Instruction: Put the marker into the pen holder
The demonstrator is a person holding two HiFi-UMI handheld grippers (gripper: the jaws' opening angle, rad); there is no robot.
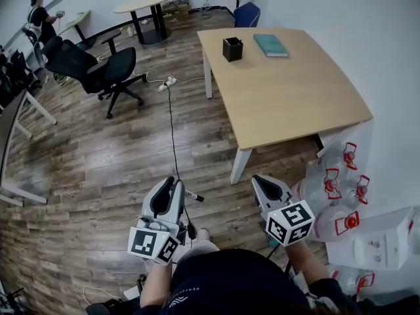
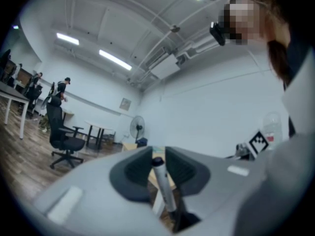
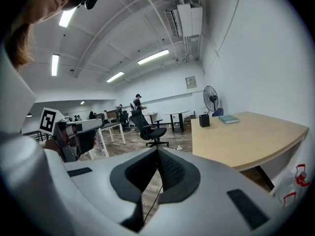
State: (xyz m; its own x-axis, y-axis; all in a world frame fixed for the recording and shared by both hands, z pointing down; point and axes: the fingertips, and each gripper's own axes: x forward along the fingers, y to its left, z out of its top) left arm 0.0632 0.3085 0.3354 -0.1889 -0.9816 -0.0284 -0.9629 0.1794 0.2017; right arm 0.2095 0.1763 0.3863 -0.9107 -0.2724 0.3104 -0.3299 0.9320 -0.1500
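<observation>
My left gripper (image 1: 177, 186) is held low over the wooden floor, shut on a white marker (image 1: 192, 195) with a black cap that sticks out to its right. In the left gripper view the marker (image 2: 163, 187) stands upright between the pads, at the gripper (image 2: 158, 165). My right gripper (image 1: 257, 179) hovers beside it near the table's front leg, its jaws shut on nothing (image 3: 157, 154). The black pen holder (image 1: 232, 48) stands at the far left corner of the light wooden table (image 1: 295, 104), well ahead of both grippers. It also shows far off in the right gripper view (image 3: 204, 120).
A teal book (image 1: 270, 45) lies beside the holder. Several water bottles (image 1: 335, 189) crowd the floor at the right. A black office chair (image 1: 98, 71), a cable with power strip (image 1: 169, 83) and a round table (image 1: 147, 5) stand at the left and back. A person (image 1: 39, 15) stands far left.
</observation>
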